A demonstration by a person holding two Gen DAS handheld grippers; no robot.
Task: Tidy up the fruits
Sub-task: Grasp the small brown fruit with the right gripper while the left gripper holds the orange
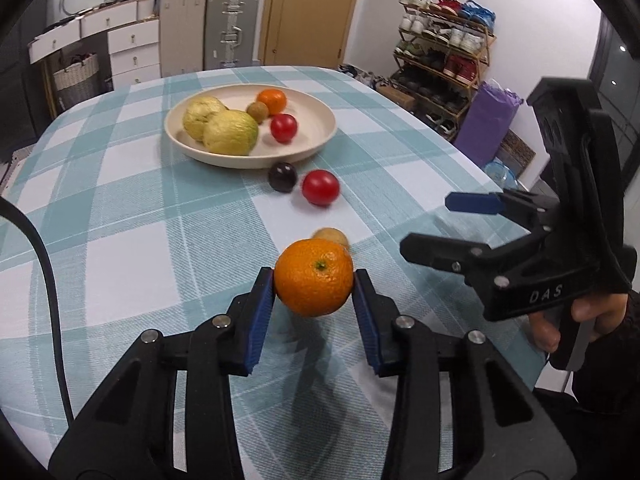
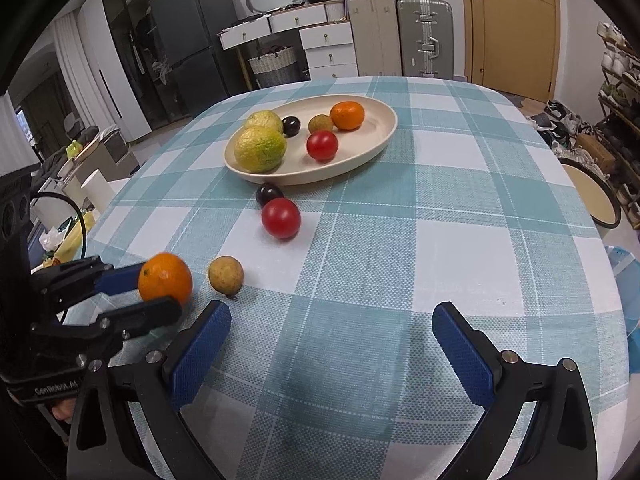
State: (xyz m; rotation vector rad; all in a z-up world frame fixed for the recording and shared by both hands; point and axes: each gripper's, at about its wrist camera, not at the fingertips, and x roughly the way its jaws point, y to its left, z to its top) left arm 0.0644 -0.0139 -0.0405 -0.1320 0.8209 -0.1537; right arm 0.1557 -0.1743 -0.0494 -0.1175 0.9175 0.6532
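Note:
My left gripper (image 1: 314, 282) is shut on an orange (image 1: 314, 277), held just above the checked tablecloth; it also shows in the right wrist view (image 2: 165, 279). A small brown fruit (image 2: 226, 275) lies on the cloth just beyond it. A red tomato (image 2: 281, 218) and a dark plum (image 2: 269, 193) lie in front of the cream plate (image 2: 372, 144). The plate holds two yellow-green fruits (image 2: 260, 149), a plum, a brown fruit, a tomato and an orange (image 2: 347, 115). My right gripper (image 2: 332, 320) is open and empty above the near cloth, and shows at the right of the left wrist view (image 1: 430, 226).
The table (image 2: 460, 200) is rounded, with its edges close on the left and right. Suitcases, white drawers and a door stand behind it. A shoe rack (image 1: 444, 56) and a purple bag stand at the right. A black cable (image 1: 44, 280) hangs at the left.

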